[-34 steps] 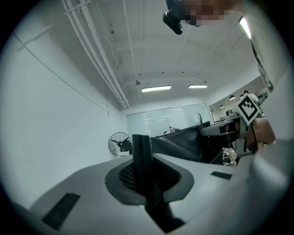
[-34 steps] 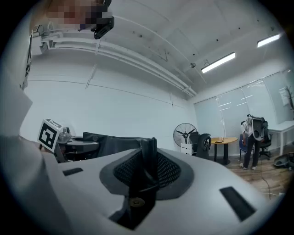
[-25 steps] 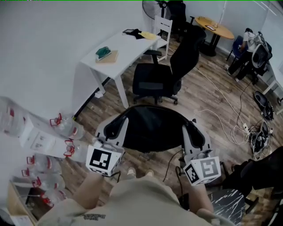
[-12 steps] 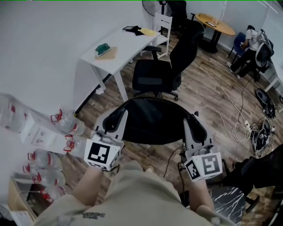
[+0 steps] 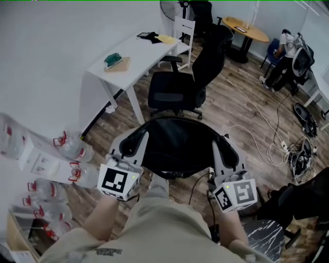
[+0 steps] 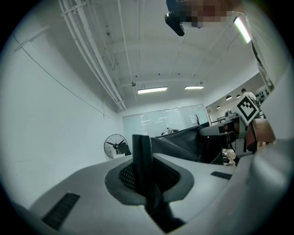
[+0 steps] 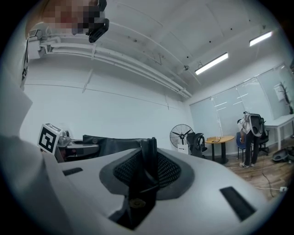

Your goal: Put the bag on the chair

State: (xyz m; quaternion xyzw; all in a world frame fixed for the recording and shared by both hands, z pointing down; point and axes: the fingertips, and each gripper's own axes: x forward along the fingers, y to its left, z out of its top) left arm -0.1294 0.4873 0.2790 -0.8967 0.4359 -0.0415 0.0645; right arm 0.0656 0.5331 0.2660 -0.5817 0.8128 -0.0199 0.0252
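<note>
A black bag [image 5: 177, 146] hangs stretched between my two grippers, in front of the person's body in the head view. My left gripper [image 5: 138, 143] is shut on the bag's left strap [image 6: 143, 167]. My right gripper [image 5: 221, 149] is shut on the right strap [image 7: 148, 158]. Each gripper view shows the strap pinched between the jaws, with the bag's dark cloth [image 6: 183, 143] [image 7: 110, 143] beyond. The black office chair [image 5: 172, 95] stands just beyond the bag, its seat bare and its back [image 5: 213, 51] to the right. The bag is apart from the chair.
A white table [image 5: 139, 56] with a few small items stands left of the chair. Water bottles [image 5: 67, 154] line the wall at left. Cables [image 5: 277, 149] trail over the wood floor at right. At the back are a round table [image 5: 249, 28], a fan [image 5: 169, 7] and a person [image 5: 285, 56].
Both grippers have carried the bag a little forward toward the black chair, and the gap between bag and seat has narrowed. The grips have not changed.
</note>
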